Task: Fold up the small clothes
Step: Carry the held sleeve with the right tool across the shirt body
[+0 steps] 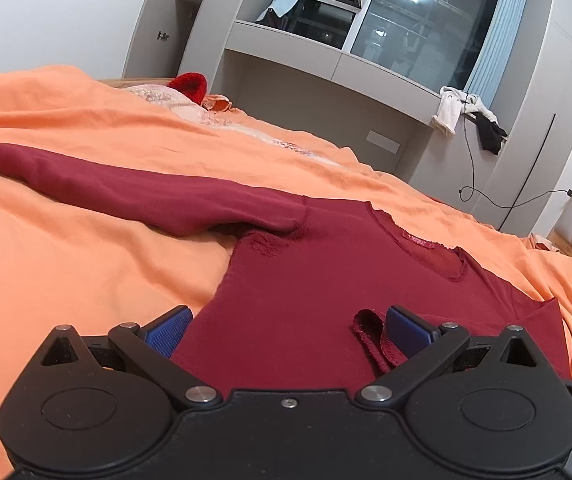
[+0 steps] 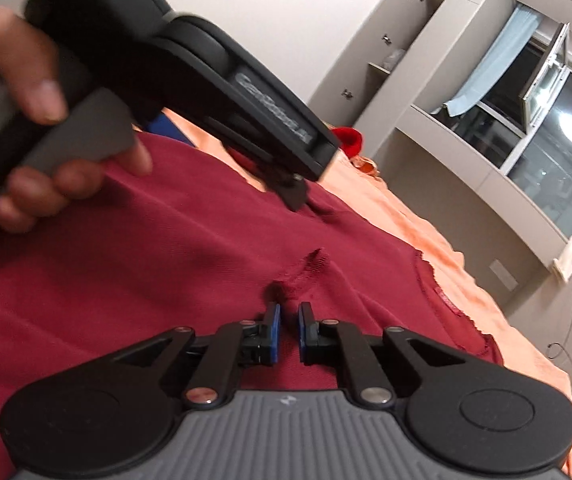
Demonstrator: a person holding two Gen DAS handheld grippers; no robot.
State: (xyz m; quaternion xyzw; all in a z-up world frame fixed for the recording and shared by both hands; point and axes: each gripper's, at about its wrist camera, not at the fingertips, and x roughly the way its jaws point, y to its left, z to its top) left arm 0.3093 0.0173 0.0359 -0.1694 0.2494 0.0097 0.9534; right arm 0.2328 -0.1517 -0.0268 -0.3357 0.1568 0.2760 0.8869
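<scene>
A dark red long-sleeved top [image 1: 325, 280] lies flat on the orange bedsheet [image 1: 66, 264], one sleeve [image 1: 106, 188] stretched out to the left. The other sleeve's cuff [image 1: 373, 340] lies folded onto the body. My left gripper [image 1: 286, 328] is open just above the top's body, its right pad beside that cuff, holding nothing. In the right wrist view the top [image 2: 146, 280] fills the middle. My right gripper [image 2: 289, 332] has its jaws nearly closed with a small gap, empty, just short of the cuff [image 2: 305, 270]. The left gripper's body [image 2: 246, 92] and a hand cross above.
A red knitted item [image 1: 190, 84] and a pale patterned cloth [image 1: 174, 102] lie at the bed's far end. Grey cabinets and a window [image 1: 405, 28] stand behind. Clothes [image 1: 469, 116] hang on a ledge, with cables below.
</scene>
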